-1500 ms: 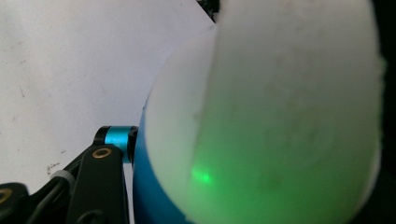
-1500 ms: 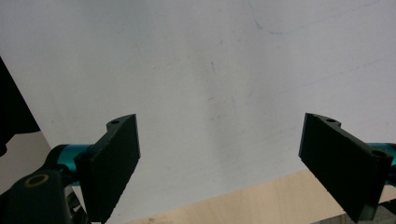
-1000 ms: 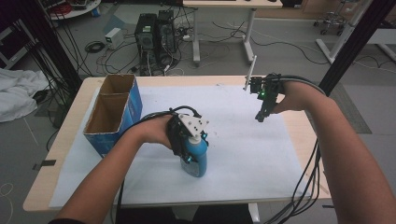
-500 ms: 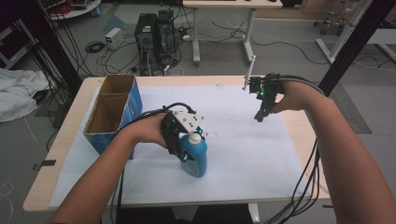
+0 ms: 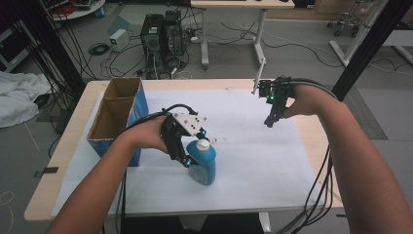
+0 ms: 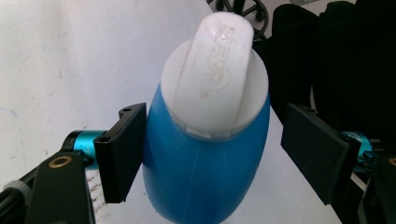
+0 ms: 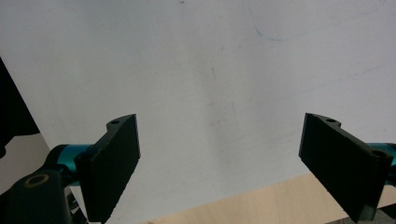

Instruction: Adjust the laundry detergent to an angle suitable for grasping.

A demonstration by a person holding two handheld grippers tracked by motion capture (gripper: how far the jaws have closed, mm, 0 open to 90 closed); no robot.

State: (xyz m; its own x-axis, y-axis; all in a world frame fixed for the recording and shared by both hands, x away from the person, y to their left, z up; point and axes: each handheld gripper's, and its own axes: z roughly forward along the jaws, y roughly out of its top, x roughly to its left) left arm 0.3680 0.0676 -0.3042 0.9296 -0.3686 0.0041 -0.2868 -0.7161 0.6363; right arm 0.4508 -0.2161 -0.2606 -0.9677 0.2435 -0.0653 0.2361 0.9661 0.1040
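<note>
A blue bottle (image 5: 203,165) with a white flip cap (image 6: 215,84) stands upright on the white sheet near the table's front middle. My left gripper (image 5: 188,159) reaches it from the left, and its jaws have just been opening. In the left gripper view the bottle (image 6: 205,177) sits between the jaws of the left gripper (image 6: 212,156), one pad (image 6: 122,154) right beside it and the other clear of it. My right gripper (image 5: 270,121) hangs open over the sheet at the right, and in its own view the right gripper (image 7: 219,163) has nothing between its jaws.
A blue cardboard box (image 5: 117,114), open on top, stands at the table's left edge. The white sheet (image 5: 253,161) covers most of the wooden table (image 5: 311,131). Cables trail from both forearms over the front edge.
The left gripper's jaws have spread off the bottle and the hand has drawn back a little to the left. The bottle stays standing in place. The right hand has not moved.
</note>
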